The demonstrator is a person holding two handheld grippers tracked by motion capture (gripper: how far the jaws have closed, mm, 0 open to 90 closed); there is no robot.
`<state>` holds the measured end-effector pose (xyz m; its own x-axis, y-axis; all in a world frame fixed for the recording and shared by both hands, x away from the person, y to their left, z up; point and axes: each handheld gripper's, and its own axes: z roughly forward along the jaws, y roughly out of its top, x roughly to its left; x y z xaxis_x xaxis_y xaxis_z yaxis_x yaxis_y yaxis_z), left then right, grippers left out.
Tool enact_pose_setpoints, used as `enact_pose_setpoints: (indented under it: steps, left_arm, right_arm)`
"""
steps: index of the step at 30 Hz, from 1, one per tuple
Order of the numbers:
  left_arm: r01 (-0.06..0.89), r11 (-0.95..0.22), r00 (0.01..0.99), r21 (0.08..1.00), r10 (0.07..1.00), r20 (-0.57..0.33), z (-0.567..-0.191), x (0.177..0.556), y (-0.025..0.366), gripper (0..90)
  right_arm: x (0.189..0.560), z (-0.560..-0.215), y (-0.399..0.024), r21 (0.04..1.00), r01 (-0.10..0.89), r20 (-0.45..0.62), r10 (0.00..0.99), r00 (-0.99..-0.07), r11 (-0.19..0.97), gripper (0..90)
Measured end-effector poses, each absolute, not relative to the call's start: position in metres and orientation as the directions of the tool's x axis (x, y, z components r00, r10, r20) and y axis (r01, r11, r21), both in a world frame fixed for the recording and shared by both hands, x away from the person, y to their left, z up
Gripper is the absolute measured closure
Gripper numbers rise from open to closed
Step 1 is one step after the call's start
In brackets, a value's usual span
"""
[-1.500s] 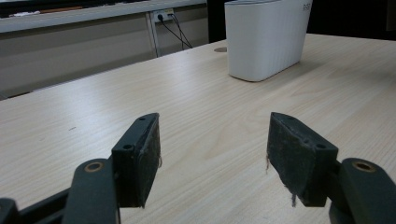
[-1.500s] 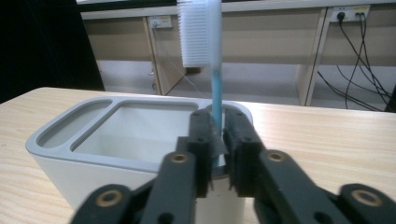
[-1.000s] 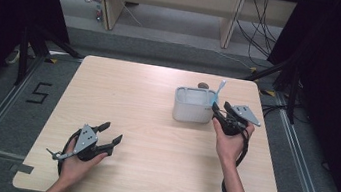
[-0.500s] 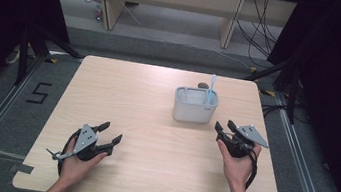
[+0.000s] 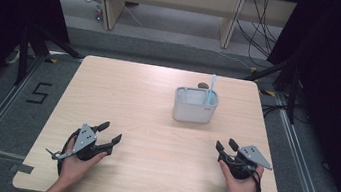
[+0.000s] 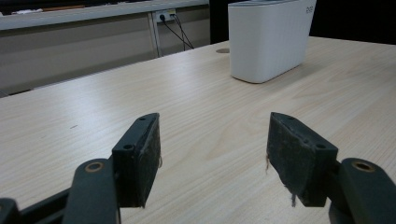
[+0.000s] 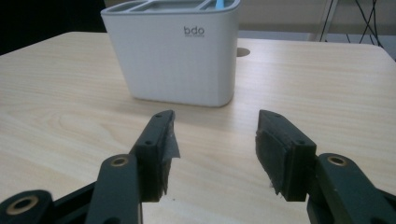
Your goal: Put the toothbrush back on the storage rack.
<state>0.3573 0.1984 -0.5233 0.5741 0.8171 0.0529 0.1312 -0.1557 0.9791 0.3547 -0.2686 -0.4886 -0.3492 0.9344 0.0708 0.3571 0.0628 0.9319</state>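
Note:
A white holder marked "bdo" stands on the far right part of the wooden table, with a light blue toothbrush standing upright in its right compartment. The holder rises straight ahead in the right gripper view, the brush's blue stem at its rim. My right gripper rests open near the front right, empty, jaws toward the holder. My left gripper lies open and empty at the front left; in its view the holder stands farther off.
A small dark round hole marks the table just behind the holder. Beyond the table's far edge are wooden furniture legs and loose cables on a grey floor. A "5" mark is on the floor at the left.
My right gripper let go of the toothbrush, now standing in the holder, and drew back toward the front right edge. The left gripper has stayed put.

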Motion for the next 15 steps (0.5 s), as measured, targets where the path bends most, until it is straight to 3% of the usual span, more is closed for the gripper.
enact_pose_setpoints:
  steps: [10, 15]
  left_arm:
    - [0.130, -0.159, 0.578, 0.979, 0.814, 0.056, -0.523, 0.357, 0.198, 34.6]
    - [0.129, -0.160, 0.579, 0.979, 0.814, 0.057, -0.523, 0.357, 0.198, 34.7]
  right_arm:
    - [0.344, -0.505, -0.266, 0.930, 0.367, 0.137, 0.928, -0.346, 0.000, 47.9]
    - [0.342, -0.507, -0.267, 0.938, 0.346, 0.098, 0.933, -0.347, 0.030, 47.7]
